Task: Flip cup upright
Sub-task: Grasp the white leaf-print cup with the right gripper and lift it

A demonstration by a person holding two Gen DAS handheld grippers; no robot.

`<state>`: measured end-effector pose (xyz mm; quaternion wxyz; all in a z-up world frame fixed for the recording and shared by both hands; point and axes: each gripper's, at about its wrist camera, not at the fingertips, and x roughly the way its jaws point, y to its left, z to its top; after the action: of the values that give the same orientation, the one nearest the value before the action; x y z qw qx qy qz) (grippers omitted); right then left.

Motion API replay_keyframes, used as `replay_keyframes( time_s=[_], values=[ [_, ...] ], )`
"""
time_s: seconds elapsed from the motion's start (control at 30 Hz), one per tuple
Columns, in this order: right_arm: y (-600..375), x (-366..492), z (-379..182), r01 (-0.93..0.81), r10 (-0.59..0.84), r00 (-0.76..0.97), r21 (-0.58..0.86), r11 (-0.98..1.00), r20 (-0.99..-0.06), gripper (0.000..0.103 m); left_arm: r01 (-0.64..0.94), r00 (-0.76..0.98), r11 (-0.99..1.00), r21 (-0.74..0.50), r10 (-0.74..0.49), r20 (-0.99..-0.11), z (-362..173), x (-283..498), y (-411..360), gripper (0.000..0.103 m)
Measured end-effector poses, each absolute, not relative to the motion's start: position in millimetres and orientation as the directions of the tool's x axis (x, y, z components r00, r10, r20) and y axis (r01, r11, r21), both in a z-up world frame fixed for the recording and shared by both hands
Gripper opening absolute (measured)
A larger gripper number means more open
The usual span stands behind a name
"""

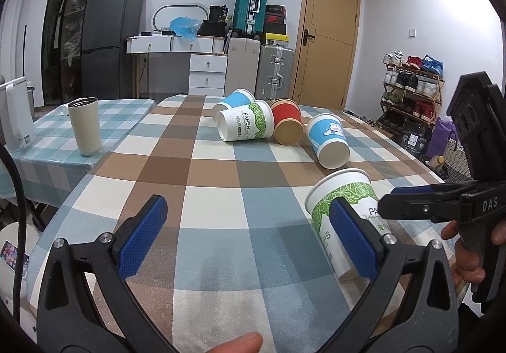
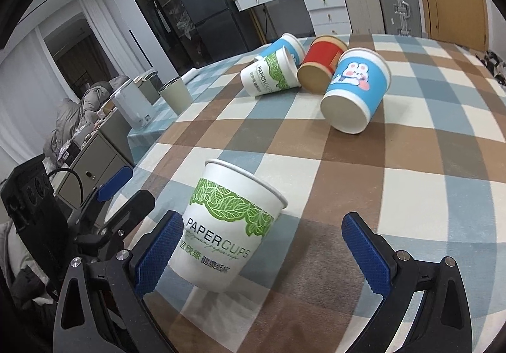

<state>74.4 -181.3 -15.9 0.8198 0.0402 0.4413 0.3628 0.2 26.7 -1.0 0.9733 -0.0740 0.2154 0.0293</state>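
My right gripper (image 2: 257, 253) is spread wide around the green-leaf cup (image 2: 227, 226), which stands mouth-up against its left pad. My left gripper (image 1: 248, 236) is spread too, empty. A careless withdrawal might topple it. Beyond, four cups (image 2: 354, 93) lie tipped.

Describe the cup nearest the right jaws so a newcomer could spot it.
On the checked tablecloth, apart from the four tipped cups, a white paper cup stands upright between the open right gripper jaws. Unlike its leaf-banded twin, it isn't lying down.
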Motion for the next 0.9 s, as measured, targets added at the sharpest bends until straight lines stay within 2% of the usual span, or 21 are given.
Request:
replay_keyframes(
  time_s=[0.27,0.33,0.47,0.63,0.9],
  values=[
    [-168.0,93.0,-24.5,-0.518,0.667,0.228,0.491,0.7,-0.71,0.098,-0.089,0.905,0.987,-0.13,0.026,-0.424,-1.7,0.8,28.5,0.102],
    [-166.2,98.6,-27.9,-0.5,0.678,0.189,0.525,0.689,-0.71,0.092,-0.09,0.905,0.987,-0.131,0.026,-0.424,-1.5,0.6,27.0,0.102],
    [-164.7,105.0,-30.9,-0.478,0.69,0.149,0.56,0.677,-0.708,0.087,-0.089,0.905,0.987,-0.13,0.026,-0.424,-1.6,0.8,27.3,0.102],
    [-163.3,105.6,-30.7,-0.475,0.715,0.111,0.595,0.648,-0.69,0.074,-0.089,0.905,0.988,-0.129,0.026,-0.424,-1.7,0.8,27.2,0.102],
    [-162.3,101.8,-28.0,-0.489,0.72,0.117,0.591,0.642,-0.684,0.072,-0.09,0.905,0.988,-0.129,0.027,-0.424,-1.5,0.4,26.2,0.102]
  ],
)
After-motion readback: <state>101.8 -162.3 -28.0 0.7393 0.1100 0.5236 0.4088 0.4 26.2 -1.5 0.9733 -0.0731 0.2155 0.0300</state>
